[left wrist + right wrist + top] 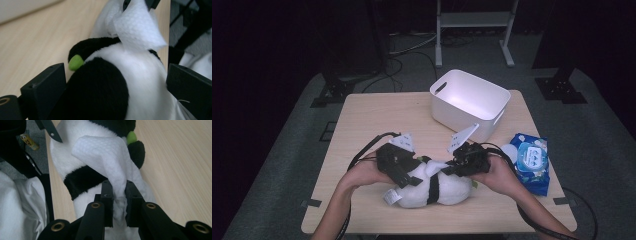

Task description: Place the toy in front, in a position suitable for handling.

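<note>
I'm wiping down a plush penguin [432, 187] w/ a white wet wipe [105, 157]. The toy lies on its side near the front edge of the bench [377, 112], between my two hands.

Right tongs [117, 195] are pressed nearly together, pinching a gathered corner of the wipe; the rest of the sheet drapes over the toy's white belly, just beside the black band. Left tongs [115, 85] stand spread wide on either side of the toy's black-and-white body. I see no pad pressing the fur, so I'd call that straddling, not gripping.

Handling, as I judge it: the penguin is soft, light and squashy, so it'll roll or slide under a wiping stroke unless braced. Best hold is across the fat middle of the body, where the stuffing gives the pads something to sink into (the small green beak [75, 62] and the flipper are too floppy to steady it). The wipe is thin, limp and prob. damp; it'll bunch and slip out if pinched at a single layer, so keep several folds in the grip.

White bin [469, 102] sits at the bench's far side, wipes pack [532, 160] to the right, well apart from the toy.
</note>
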The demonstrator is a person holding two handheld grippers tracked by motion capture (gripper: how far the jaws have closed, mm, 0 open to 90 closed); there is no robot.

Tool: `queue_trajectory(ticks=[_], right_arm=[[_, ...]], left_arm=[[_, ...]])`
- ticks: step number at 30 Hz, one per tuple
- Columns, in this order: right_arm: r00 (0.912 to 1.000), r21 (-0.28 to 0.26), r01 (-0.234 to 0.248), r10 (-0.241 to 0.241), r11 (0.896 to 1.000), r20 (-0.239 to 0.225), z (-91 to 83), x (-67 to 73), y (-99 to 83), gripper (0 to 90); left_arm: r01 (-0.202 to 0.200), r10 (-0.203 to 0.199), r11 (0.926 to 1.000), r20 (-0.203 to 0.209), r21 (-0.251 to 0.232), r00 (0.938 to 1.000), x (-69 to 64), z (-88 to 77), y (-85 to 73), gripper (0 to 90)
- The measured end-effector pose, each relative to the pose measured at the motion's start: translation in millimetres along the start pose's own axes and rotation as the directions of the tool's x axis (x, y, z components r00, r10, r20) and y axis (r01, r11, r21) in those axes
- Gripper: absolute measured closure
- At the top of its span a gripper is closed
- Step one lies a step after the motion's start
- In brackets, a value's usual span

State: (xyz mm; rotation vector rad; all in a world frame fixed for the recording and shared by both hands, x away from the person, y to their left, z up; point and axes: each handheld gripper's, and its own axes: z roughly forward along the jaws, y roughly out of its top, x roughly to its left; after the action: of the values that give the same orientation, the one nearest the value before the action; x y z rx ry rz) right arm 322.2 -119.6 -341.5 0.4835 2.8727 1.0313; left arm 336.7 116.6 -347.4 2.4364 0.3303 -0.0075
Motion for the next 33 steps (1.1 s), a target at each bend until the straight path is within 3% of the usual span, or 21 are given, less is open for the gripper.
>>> queue_trajectory(ticks=[3, 4, 5, 9, 11, 13, 14, 15, 17, 20, 24, 28, 33], right_arm=[[0.9998, -0.004, 0.015, -0.015, 1.0, -0.015, 0.6, 5.8, -2.7, 79.2], [0.9998, -0.004, 0.015, -0.015, 1.0, -0.015, 0.6, 5.8, -2.7, 79.2], [0.9996, -0.006, 0.018, -0.018, 1.0, -0.022, 0.1, 8.4, -4.4, 79.2], [0.9991, -0.016, 0.023, -0.023, 1.0, -0.035, 0.6, 10.4, -8.5, 79.3], [0.9991, -0.019, 0.015, -0.016, 1.0, -0.039, 0.3, 10.1, -8.9, 79.3], [0.9992, -0.021, 0.012, -0.012, 1.0, -0.037, 0.5, 8.0, -9.4, 79.2], [0.9992, -0.021, 0.012, -0.012, 1.0, -0.037, 0.5, 8.0, -9.4, 79.2], [0.9996, -0.027, 0.003, -0.004, 1.0, -0.028, -0.7, 5.2, -10.2, 79.2], [0.9996, -0.035, -0.008, 0.007, 0.999, -0.029, -2.3, 1.8, -10.9, 79.2], [0.9997, -0.035, -0.019, 0.019, 0.999, -0.017, -4.7, -2.5, -11.8, 79.2], [0.9996, -0.026, -0.029, 0.029, 0.999, 0.005, -7.5, -7.2, -12.9, 79.2], [0.9988, -0.026, -0.041, 0.042, 0.999, 0.025, -9.7, -12.7, -13.3, 79.2], [0.9959, -0.03, -0.063, 0.064, 0.998, 0.064, -12.8, -24.6, -12.9, 79.1]], left_arm=[[-0.005, 0.0, 0.9959, 0.054, 0.09, 0.9985, 0.9, 15.0, 7.7, 0.0], [-0.005, 0.0, 0.9959, 0.054, 0.09, 0.9985, 0.9, 15.0, 7.7, 0.0], [-0.007, -0.002, 0.9933, 0.079, 0.116, 0.9969, -0.4, 20.1, 8.5, 0.0], [-0.012, 0.002, 0.992, 0.078, 0.126, 0.997, -3.1, 23.2, 8.1, 0.0], [-0.019, 0.011, 0.9917, 0.066, 0.127, 0.9977, -4.6, 23.9, 7.6, 0.1], [-0.029, 0.023, 0.991, 0.046, 0.131, 0.9987, -5.2, 23.7, 7.6, 8.7], [-0.023, 0.018, 0.9919, 0.037, 0.125, 0.9991, -4.6, 22.2, 7.7, 8.7], [-0.023, 0.019, 0.9923, 0.031, 0.121, 0.9993, -3.5, 19.9, 7.9, 18.5], [-0.025, 0.022, 0.9935, 0.027, 0.111, 0.9994, -2.0, 18.3, 8.6, 23.5], [-0.031, 0.029, 0.9944, 0.015, 0.101, 0.9995, 0.5, 18.4, 11.7, 27.3], [-0.068, 0.071, 0.9917, -0.023, 0.109, 0.9972, 1.7, 20.6, 19.0, 29.2], [-0.1, 0.109, 0.987, -0.065, 0.126, 0.992, 6.0, 24.7, 27.6, 29.4], [-0.146, 0.166, 0.9782, -0.132, 0.147, 0.9773, 13.3, 30.3, 37.5, 30.0]])
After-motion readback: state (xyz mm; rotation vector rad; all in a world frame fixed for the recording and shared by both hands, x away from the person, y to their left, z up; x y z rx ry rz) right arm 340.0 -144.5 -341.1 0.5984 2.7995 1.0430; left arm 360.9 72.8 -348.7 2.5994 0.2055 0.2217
